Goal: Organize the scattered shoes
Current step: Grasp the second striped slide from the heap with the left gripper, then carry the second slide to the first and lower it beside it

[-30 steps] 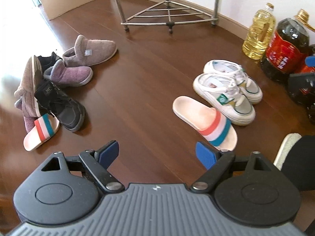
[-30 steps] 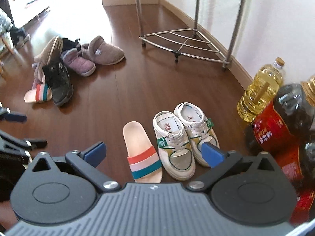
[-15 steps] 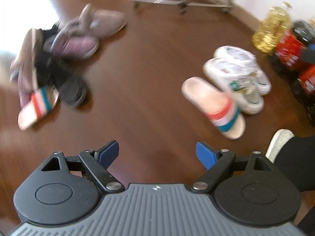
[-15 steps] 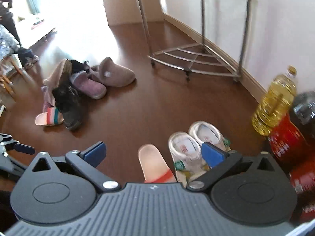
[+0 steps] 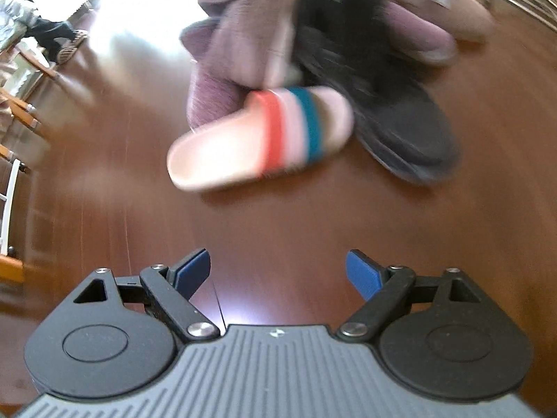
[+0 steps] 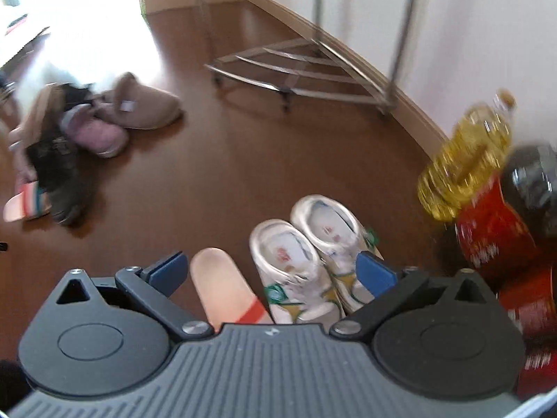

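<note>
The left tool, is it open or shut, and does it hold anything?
Open and empty. The left tool has its blue fingers standing far apart over bare floor, short of the striped slipper.

Motion blur; blown-out daylight glare upper left.

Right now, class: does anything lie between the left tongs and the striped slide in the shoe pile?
Nothing visible does. Only bare wooden floor lies between the open left tongs and the striped slide. The black sneaker and the purple slipper crowd its far side, apparently touching it.
</note>
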Available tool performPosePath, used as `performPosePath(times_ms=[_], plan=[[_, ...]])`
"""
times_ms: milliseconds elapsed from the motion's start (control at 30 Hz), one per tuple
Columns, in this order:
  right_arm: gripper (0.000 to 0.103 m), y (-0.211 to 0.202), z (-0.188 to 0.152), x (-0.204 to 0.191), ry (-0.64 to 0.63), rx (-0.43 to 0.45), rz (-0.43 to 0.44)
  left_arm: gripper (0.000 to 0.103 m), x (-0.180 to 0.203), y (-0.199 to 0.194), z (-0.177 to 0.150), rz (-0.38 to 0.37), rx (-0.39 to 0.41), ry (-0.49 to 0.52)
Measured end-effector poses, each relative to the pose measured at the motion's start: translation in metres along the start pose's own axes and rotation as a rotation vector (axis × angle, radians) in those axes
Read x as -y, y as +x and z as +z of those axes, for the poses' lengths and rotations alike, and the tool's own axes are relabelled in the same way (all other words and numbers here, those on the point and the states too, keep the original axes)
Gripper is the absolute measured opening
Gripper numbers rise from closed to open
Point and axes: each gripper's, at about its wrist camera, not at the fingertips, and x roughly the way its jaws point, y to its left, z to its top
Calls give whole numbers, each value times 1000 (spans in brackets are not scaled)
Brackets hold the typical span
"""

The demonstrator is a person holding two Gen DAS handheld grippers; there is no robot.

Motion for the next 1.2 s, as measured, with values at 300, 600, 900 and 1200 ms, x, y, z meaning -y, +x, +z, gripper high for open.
performPosePath(times_ms=[300,600,900,1200], plan=[[102,52,5,-19,-17,-152,-71,58,-5,93,75,-145,35,-21],[102,49,4,-50,-121,-169,-25,2,-46,57,17,-380,78,-125],[102,25,-9,-41,-118,-150,47,2,51,-77,-40,-664,22,383],[102,-4,-44,-22,-163,-127,83,29,282,-128,-78,-755,-20,963]])
